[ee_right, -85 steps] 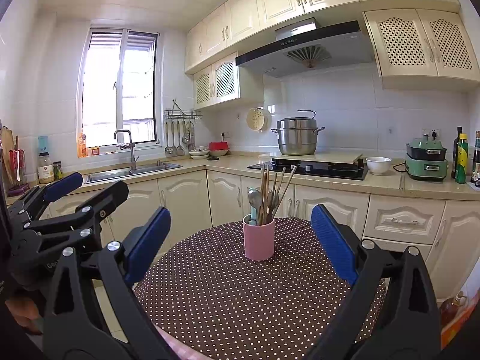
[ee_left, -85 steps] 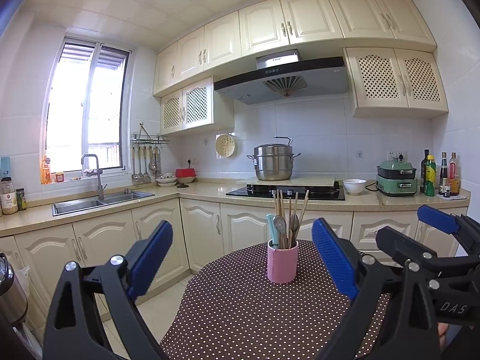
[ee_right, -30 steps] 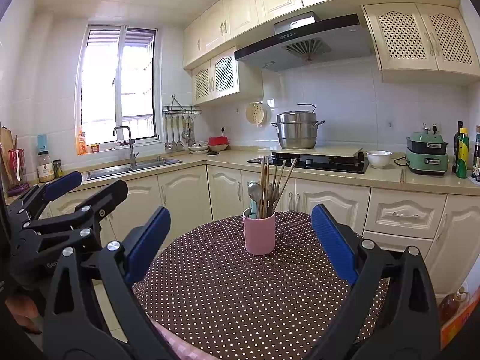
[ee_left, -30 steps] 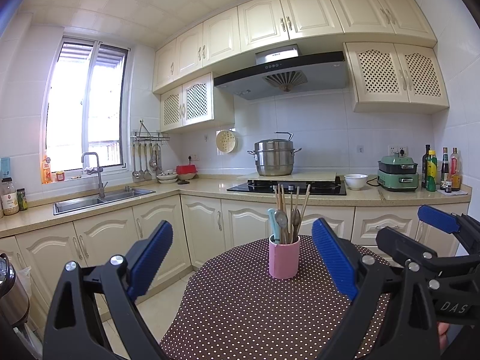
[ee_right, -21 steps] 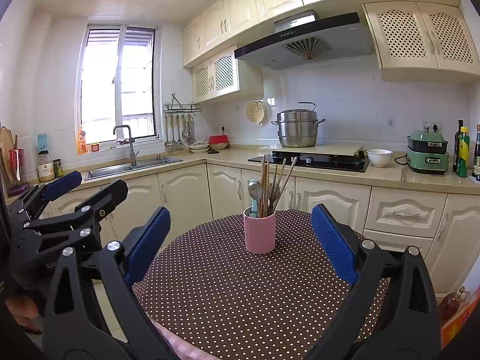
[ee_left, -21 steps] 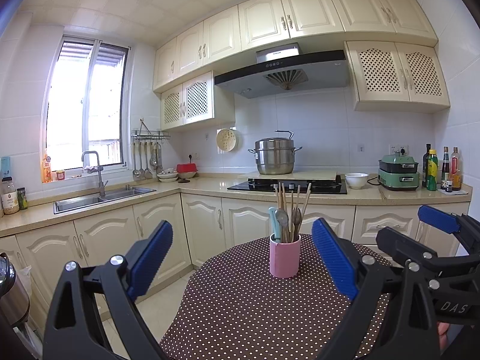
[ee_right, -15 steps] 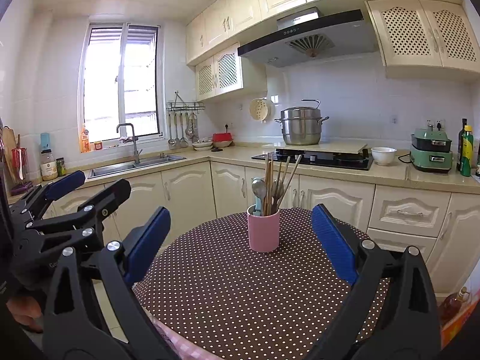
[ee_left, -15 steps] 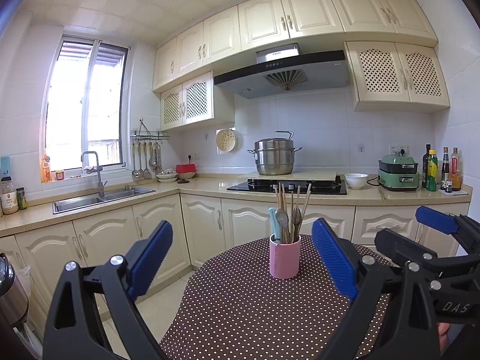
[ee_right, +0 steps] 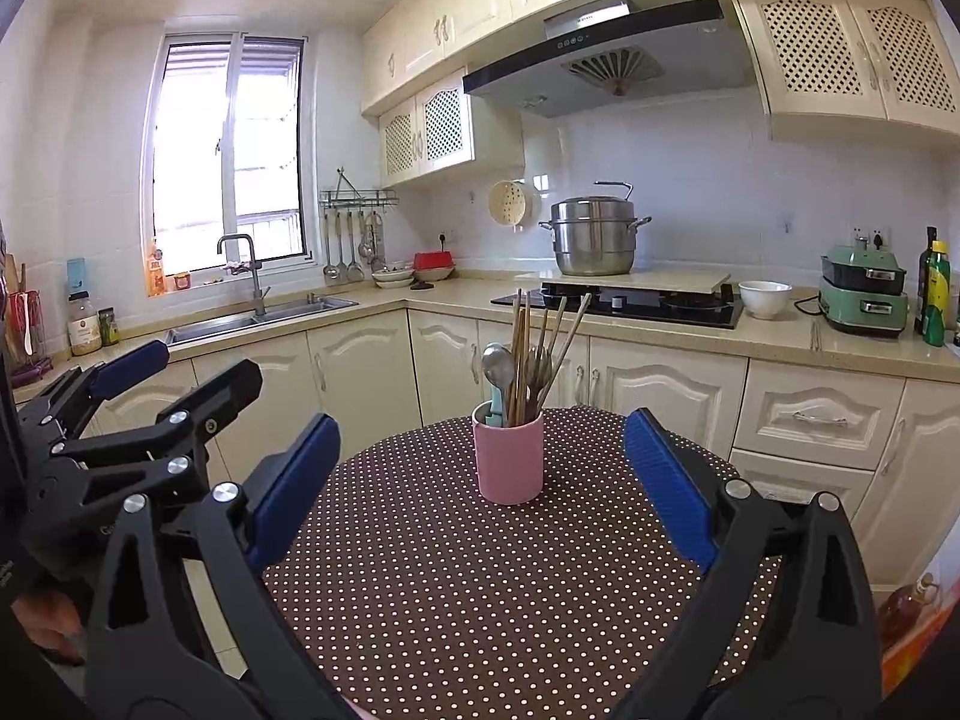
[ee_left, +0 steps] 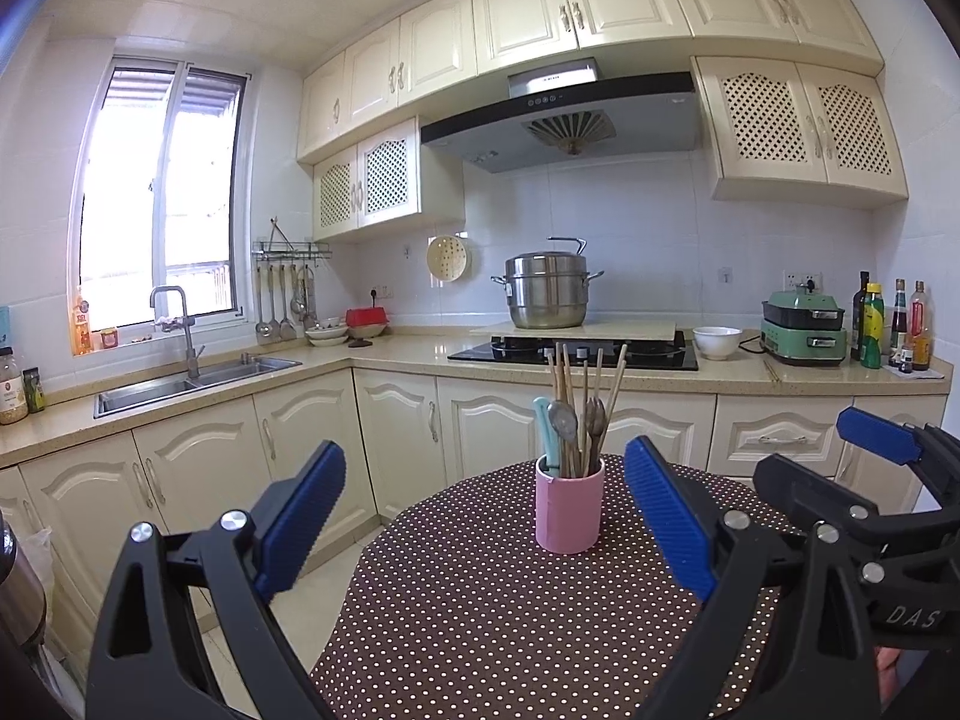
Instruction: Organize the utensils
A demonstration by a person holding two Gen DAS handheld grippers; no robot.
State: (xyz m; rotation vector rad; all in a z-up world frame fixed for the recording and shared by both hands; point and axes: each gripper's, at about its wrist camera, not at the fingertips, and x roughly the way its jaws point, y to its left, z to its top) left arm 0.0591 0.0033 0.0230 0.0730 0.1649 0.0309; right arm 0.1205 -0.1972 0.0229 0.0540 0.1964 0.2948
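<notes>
A pink cup (ee_left: pixel 569 510) (ee_right: pixel 509 456) stands upright near the far edge of a round table (ee_left: pixel 480 618) (ee_right: pixel 480 588) covered in brown cloth with white dots. In the cup stand several wooden chopsticks (ee_right: pixel 523 354), a metal spoon (ee_right: pixel 498 367), a fork and a teal handle (ee_left: pixel 545 432). My left gripper (ee_left: pixel 483 516) is open and empty, held short of the cup. My right gripper (ee_right: pixel 483 480) is open and empty too, with the cup between and beyond its blue pads (ee_right: pixel 671 486). Each gripper shows at the edge of the other's view.
Cream cabinets and a counter run behind the table, with a sink (ee_left: pixel 192 381), a hob (ee_left: pixel 576 351) bearing a steel pot (ee_left: pixel 547 294), a white bowl (ee_left: pixel 717 341), a green appliance (ee_left: pixel 804 330) and bottles (ee_left: pixel 894 324). Floor lies left of the table.
The right gripper has moved closer to the cup and slightly left, so the cup looks bigger and sits nearer the middle. The left gripper has barely shifted. Both stay open.
</notes>
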